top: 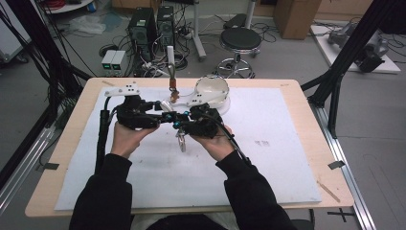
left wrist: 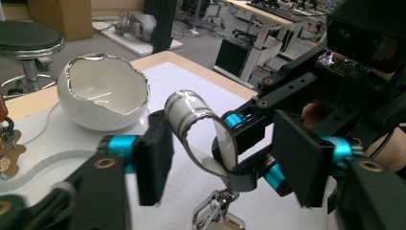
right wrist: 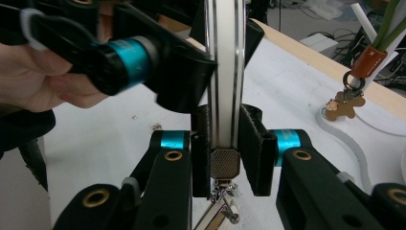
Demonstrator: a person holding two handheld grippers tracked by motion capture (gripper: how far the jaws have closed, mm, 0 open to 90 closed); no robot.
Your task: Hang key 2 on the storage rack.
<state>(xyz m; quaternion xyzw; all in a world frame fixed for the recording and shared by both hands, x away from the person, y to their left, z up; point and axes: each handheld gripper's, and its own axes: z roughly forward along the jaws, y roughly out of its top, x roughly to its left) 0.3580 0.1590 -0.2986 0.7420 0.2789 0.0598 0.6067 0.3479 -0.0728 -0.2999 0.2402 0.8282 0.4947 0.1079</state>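
Note:
A grey and white striped strap loop (left wrist: pixel 191 112) with a metal clasp (left wrist: pixel 213 211) hanging below it is held above the white mat. My right gripper (right wrist: pixel 224 143) is shut on the strap (right wrist: pixel 224 72) just above its mesh end piece. My left gripper (left wrist: pixel 225 158) has its jaws on either side of the loop. One pad (left wrist: pixel 153 148) is close against the loop and the other stands well off it. In the high view both grippers, left (top: pixel 165 117) and right (top: pixel 184 125), meet mid-table with the clasp (top: pixel 182 143) dangling beneath.
A white eggshell-shaped bowl (top: pixel 212 91) with a silver rim stands behind the grippers on a white curved base (top: pixel 189 101). A small stand (top: pixel 171 72) holds a brown bear charm (right wrist: pixel 345 106). The white mat (top: pixel 268 143) covers the wooden table.

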